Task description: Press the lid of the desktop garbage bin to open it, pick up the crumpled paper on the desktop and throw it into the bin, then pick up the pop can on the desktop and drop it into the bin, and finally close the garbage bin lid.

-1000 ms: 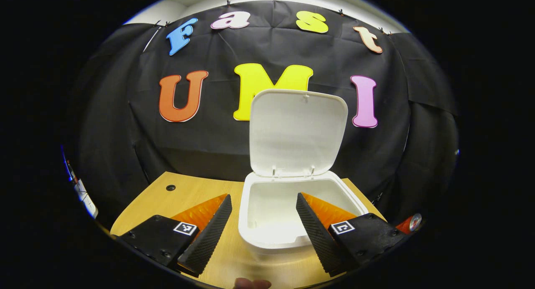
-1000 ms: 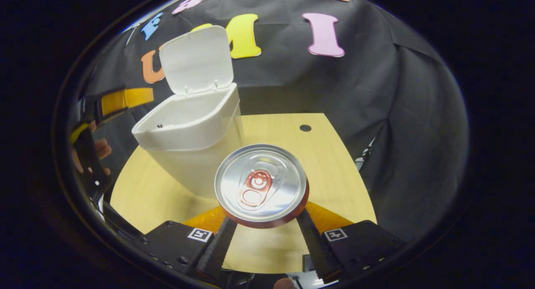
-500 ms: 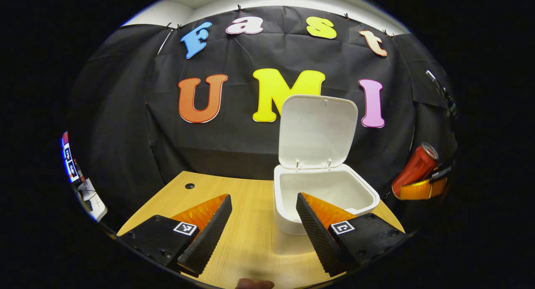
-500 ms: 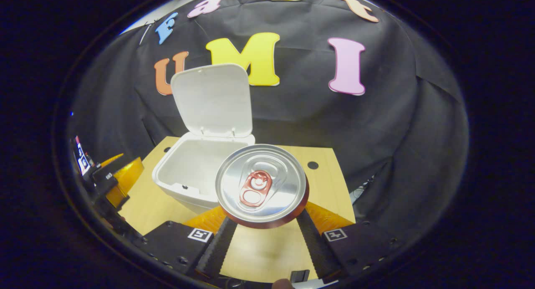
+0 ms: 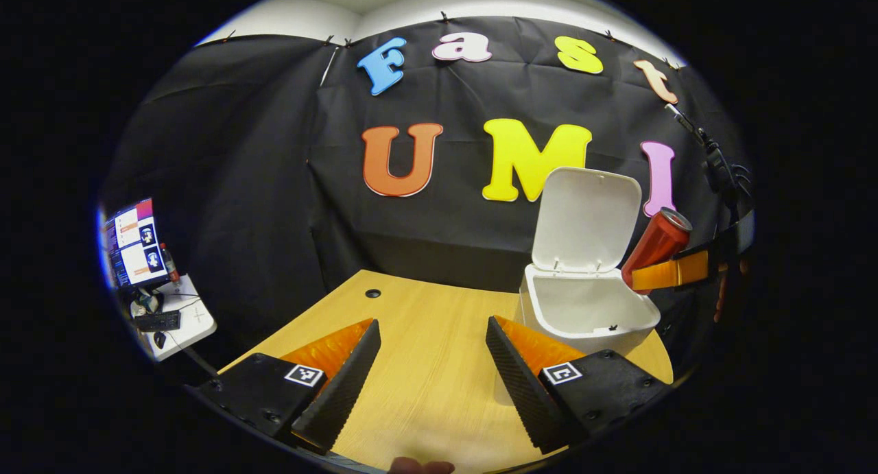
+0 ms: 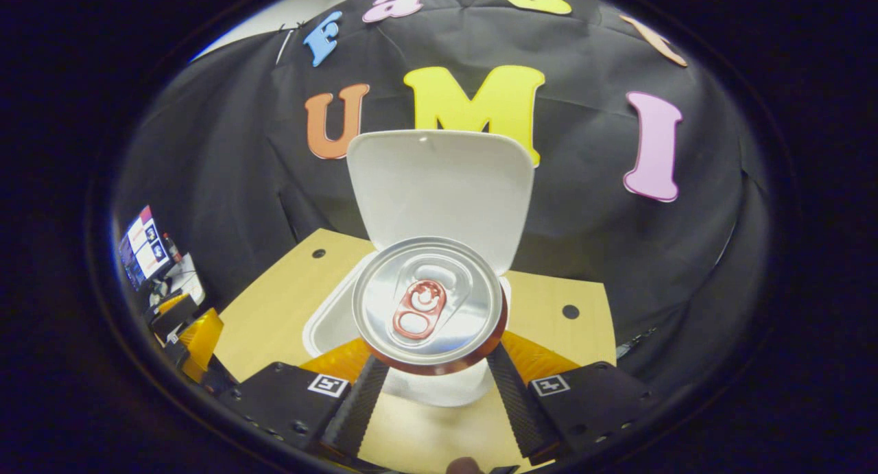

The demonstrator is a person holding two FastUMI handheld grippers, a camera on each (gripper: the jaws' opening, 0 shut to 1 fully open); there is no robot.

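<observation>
A white desktop bin [image 5: 586,313] stands on the wooden desk [image 5: 425,364] with its lid [image 5: 583,217] upright and open. In the right gripper view my right gripper [image 6: 431,392] is shut on a red pop can [image 6: 429,302], whose silver top faces the camera and hides much of the bin [image 6: 328,326] and the lid [image 6: 439,186] behind it. From the left gripper view the can [image 5: 655,241] hangs tilted just above the bin's right rim, held by the right gripper [image 5: 675,268]. My left gripper [image 5: 432,385] is open over bare desk, left of the bin. I cannot see the bin's contents.
A side table with a screen and keyboard [image 5: 147,282] stands off the desk's left edge. The desk has round cable holes [image 5: 372,293] [image 6: 570,311]. The black cloth wall hangs close behind the bin. The left gripper [image 6: 188,326] sits at the left edge of the right gripper view.
The right gripper has carried the can up and over to the bin's opening. The left gripper has drawn away to the left, so the bin has slid rightward in its view.
</observation>
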